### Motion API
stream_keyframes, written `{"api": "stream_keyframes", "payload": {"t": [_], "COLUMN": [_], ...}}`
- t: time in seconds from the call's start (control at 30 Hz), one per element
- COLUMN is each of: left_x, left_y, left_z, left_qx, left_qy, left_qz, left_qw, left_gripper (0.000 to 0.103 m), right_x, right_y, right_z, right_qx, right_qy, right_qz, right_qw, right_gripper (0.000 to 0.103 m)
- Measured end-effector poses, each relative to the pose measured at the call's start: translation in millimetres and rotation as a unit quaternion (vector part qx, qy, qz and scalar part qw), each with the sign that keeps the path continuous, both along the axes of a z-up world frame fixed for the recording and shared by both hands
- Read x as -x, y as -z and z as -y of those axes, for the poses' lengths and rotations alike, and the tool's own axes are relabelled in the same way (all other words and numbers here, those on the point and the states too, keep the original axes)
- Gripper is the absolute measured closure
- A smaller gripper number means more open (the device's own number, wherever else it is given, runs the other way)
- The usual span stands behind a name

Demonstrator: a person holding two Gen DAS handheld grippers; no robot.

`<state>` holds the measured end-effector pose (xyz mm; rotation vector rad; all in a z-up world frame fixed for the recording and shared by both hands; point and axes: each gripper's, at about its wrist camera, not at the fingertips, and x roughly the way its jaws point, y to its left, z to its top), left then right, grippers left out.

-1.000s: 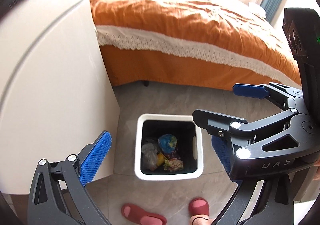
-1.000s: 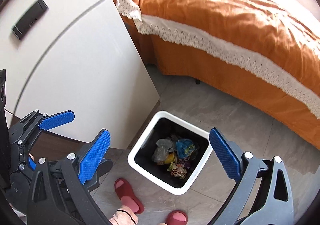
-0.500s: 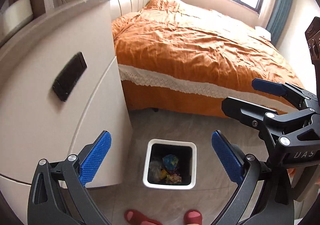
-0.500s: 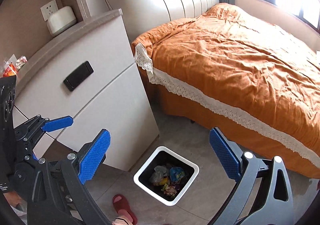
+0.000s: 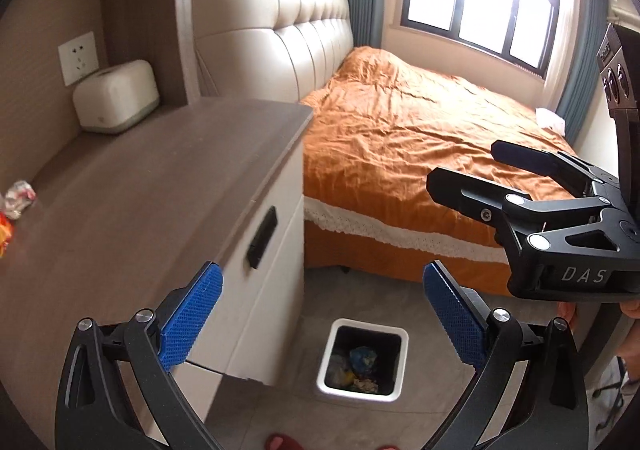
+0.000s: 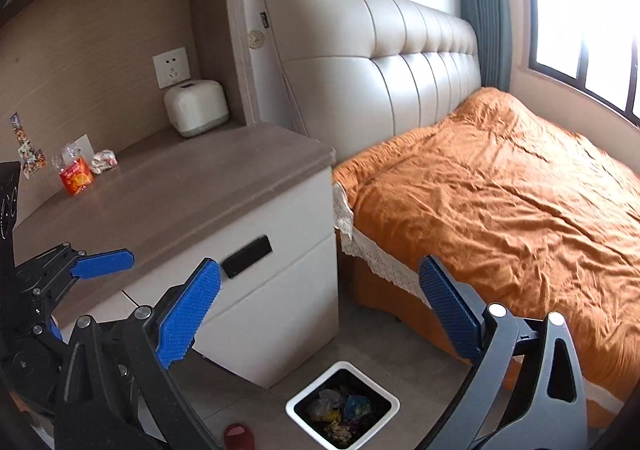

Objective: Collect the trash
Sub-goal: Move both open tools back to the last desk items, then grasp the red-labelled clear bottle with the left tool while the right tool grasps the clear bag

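A white square bin [image 5: 367, 328] [image 6: 305, 394] holding several crumpled wrappers stands on the floor between nightstand and bed. More trash lies at the back left of the nightstand top [image 6: 192, 186]: an orange snack packet [image 6: 76, 175], a crumpled silvery wrapper [image 6: 105, 161] [image 5: 18, 197] and a colourful strip wrapper [image 6: 24, 150]. My left gripper [image 5: 324, 316] [image 6: 90, 294] is open and empty, high above the bin by the nightstand's front. My right gripper [image 6: 318, 312] [image 5: 464, 164] is also open and empty, to its right.
A white tissue box [image 6: 196, 108] sits under a wall socket [image 6: 172, 66] at the back of the nightstand. The bed with an orange cover [image 6: 500, 190] fills the right side. A red slipper [image 6: 239, 436] is on the floor near the bin.
Both grippers have risen and tilted up from just above the bin. The bin now looks small and low, and the nightstand top with its trash has come into view.
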<state>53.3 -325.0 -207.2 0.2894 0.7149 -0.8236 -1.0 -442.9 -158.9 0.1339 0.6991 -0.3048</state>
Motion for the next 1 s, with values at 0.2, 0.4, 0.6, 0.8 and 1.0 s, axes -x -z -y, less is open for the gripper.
{"api": "stream_keyframes", "payload": {"t": [0.2, 0.4, 0.6, 0.8, 1.0], "left_x": [-33, -69, -112, -157, -207], "left_y": [-36, -60, -68, -64, -49], "left_z": [-47, -99, -155, -209, -251], "left_qx": [0.007, 0.019, 0.017, 0.004, -0.022], "left_qy": [-0.052, -0.117, -0.19, -0.256, -0.292], "left_qz": [0.032, 0.055, 0.069, 0.078, 0.082], "left_qw": [0.9981, 0.9915, 0.9792, 0.9634, 0.9526], "left_gripper": [0.005, 0.005, 0.005, 0.005, 0.005], "right_x": [-49, -105, -166, -228, -292], "right_y": [-34, -51, -47, -28, 0], "right_z": [-45, -90, -136, -183, -225], "right_qx": [0.017, 0.022, 0.01, 0.01, 0.001], "right_qy": [-0.062, -0.127, -0.191, -0.263, -0.311], "right_qz": [0.039, 0.05, 0.047, 0.029, 0.016], "right_qw": [0.997, 0.99, 0.98, 0.964, 0.95], "right_gripper": [0.004, 0.004, 0.004, 0.004, 0.004]}}
